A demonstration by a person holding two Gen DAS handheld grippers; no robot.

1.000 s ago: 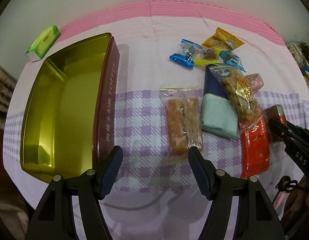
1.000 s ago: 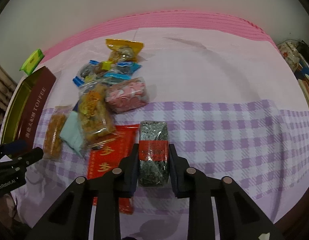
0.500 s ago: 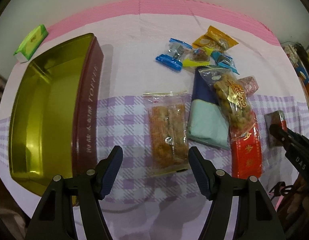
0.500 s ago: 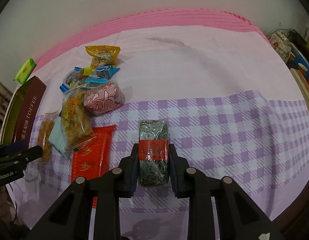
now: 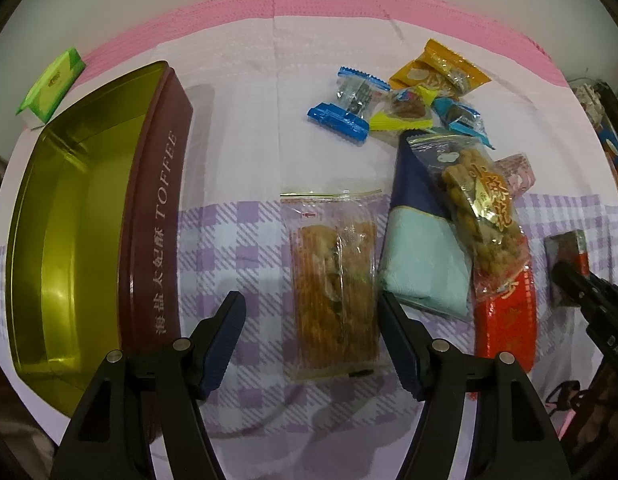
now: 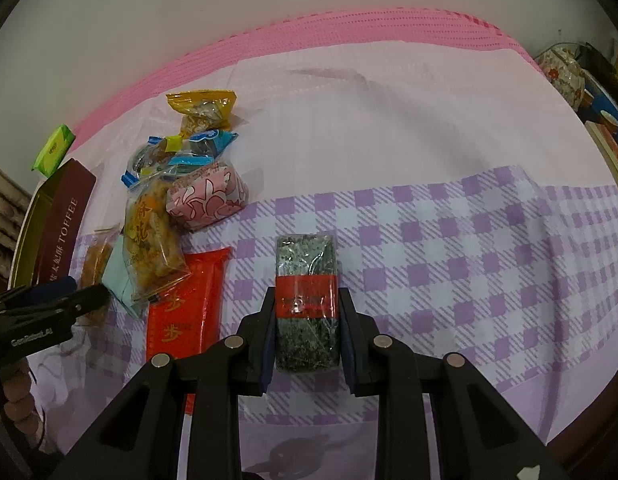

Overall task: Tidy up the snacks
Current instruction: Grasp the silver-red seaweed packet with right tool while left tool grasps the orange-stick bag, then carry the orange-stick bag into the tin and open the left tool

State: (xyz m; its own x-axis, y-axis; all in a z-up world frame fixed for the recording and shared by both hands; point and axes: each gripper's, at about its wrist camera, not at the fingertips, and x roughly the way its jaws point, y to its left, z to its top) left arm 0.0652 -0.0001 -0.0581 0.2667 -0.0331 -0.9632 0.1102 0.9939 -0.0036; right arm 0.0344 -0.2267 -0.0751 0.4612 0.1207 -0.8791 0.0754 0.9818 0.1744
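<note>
My left gripper [image 5: 311, 312] is open above the near end of a clear pack of orange crispy bars [image 5: 335, 284], which lies between its fingers. An open toffee tin [image 5: 69, 216] with a gold inside stands to the left. My right gripper [image 6: 307, 312] is shut on a dark speckled seaweed bar with a red band [image 6: 307, 280], held above the cloth. It also shows in the left wrist view [image 5: 567, 256]. A pile of snacks lies in between: a red packet [image 6: 185, 304], a teal pack [image 5: 425, 260], fried dough twists [image 5: 477, 204], a pink bun [image 6: 207, 198], small candies [image 5: 393, 104].
A green tissue pack [image 5: 53, 80] lies behind the tin. The table carries a pink and purple checked cloth [image 6: 469, 240]. Boxes and a patterned jar [image 6: 565, 72] stand at the far right edge. My left gripper shows at the left of the right wrist view [image 6: 69, 296].
My left gripper has moved right and down over the orange bar pack. My right gripper still holds the seaweed bar and has shifted slightly.
</note>
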